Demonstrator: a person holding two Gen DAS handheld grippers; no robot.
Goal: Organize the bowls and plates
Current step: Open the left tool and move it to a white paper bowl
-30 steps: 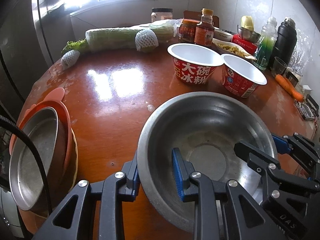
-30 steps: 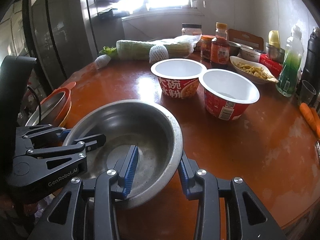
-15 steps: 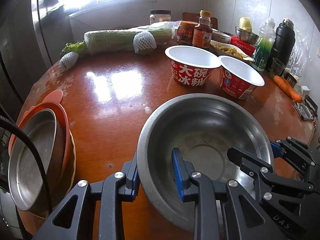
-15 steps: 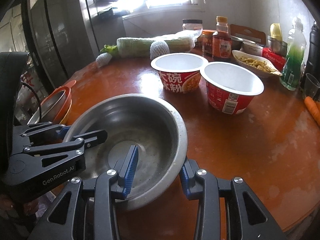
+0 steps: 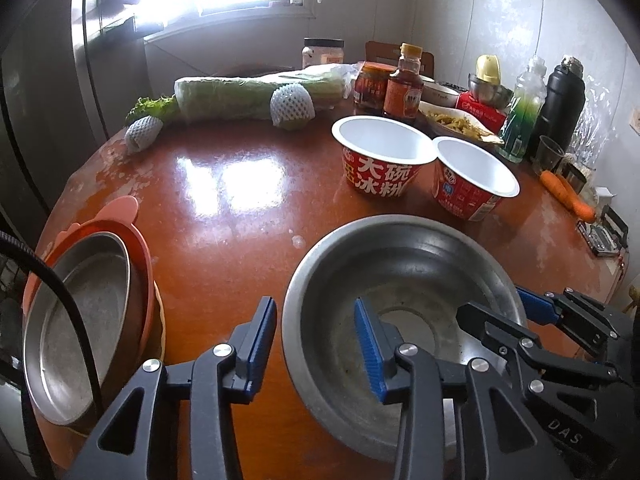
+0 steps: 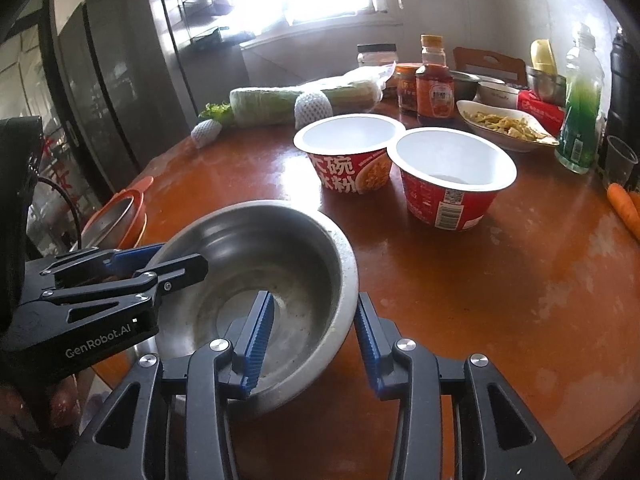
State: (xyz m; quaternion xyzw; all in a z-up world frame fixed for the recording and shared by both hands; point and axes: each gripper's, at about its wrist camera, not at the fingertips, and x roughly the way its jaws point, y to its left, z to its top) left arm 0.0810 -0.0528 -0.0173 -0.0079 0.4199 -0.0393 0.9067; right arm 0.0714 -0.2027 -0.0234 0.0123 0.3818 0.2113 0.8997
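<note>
Left wrist: left hand-held gripper (image 5: 316,344) has just loosened off the steel bowl (image 5: 400,280) rim; right hand-held gripper (image 6: 314,340) alone pinches it (the bowl could tip).

Dull brushed-metal bowl (image 5: 400,280) on a glossy, worn red-brown lacquered table (image 5: 224,208).

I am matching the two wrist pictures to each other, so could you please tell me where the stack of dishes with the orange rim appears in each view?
Left wrist view: the orange-rimmed stack sits large at the lower left, at the table's edge, left of the steel bowl.
Right wrist view: the same stack is small at the left, beyond the left hand-held gripper.
Shared landmark: the steel bowl, low in both pictures.
</note>
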